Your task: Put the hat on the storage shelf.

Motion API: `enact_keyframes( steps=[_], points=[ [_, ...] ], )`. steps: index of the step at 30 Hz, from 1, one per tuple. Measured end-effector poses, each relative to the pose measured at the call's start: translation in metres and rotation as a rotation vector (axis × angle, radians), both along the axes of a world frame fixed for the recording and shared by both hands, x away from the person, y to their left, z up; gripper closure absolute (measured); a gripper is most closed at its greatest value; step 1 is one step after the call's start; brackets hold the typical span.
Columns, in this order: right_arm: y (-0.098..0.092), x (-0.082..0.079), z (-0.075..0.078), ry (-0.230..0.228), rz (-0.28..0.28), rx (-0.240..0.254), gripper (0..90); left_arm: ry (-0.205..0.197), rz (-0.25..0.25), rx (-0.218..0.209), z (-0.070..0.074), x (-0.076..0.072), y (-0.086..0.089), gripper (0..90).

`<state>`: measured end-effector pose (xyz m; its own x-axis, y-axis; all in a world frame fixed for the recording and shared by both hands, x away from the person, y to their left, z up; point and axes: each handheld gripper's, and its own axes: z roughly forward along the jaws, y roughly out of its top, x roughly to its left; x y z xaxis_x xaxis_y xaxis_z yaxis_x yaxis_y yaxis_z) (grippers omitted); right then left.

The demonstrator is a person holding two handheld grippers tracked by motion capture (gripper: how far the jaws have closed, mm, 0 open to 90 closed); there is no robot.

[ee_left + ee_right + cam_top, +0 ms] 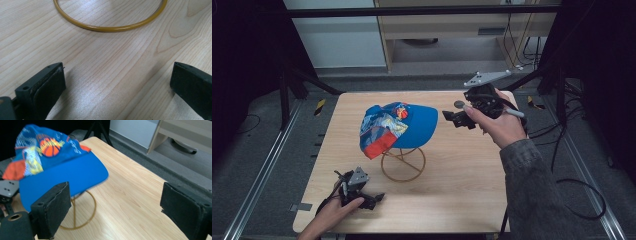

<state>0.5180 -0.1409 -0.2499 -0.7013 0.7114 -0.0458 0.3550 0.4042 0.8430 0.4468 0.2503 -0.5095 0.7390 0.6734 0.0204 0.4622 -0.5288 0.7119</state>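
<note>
A pale wooden table (452,170) is sitting in a dim room, dark frames at its sides and a cabinet behind. Near the front left corner, the left gripper (374,198) is resting low on the wood, its jaws spread wide with nothing between them — the wire stand's (403,165) ring lying just ahead. Around the table's middle, the blue cap (404,125) is perching on that stand, brim pointing right. Toward the back right, the right gripper (451,118) is hovering just beside the brim, jaws gaping, empty. The stand looks light — a sideways nudge on the brim could tip it or slide the cap off.
</note>
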Motion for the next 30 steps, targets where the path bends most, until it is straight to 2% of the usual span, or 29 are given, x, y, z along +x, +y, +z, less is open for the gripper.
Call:
enact_keyframes(
  steps=[12,22,30],
  points=[
    [-0.028,-0.008,-0.027,-0.014,-0.033,-0.011,11.2,-0.001,-0.001,0.0,0.0,0.0,0.0,0.0],
    [-0.046,-0.013,-0.062,-0.003,-0.07,-0.025,12.0,0.003,-0.002,0.002,0.0,0.0,0.0,0.0],
    [-0.058,-0.018,-0.095,0.034,-0.098,-0.039,12.4,0.003,-0.002,0.002,0.0,0.0,0.0,0.0]
  ],
)
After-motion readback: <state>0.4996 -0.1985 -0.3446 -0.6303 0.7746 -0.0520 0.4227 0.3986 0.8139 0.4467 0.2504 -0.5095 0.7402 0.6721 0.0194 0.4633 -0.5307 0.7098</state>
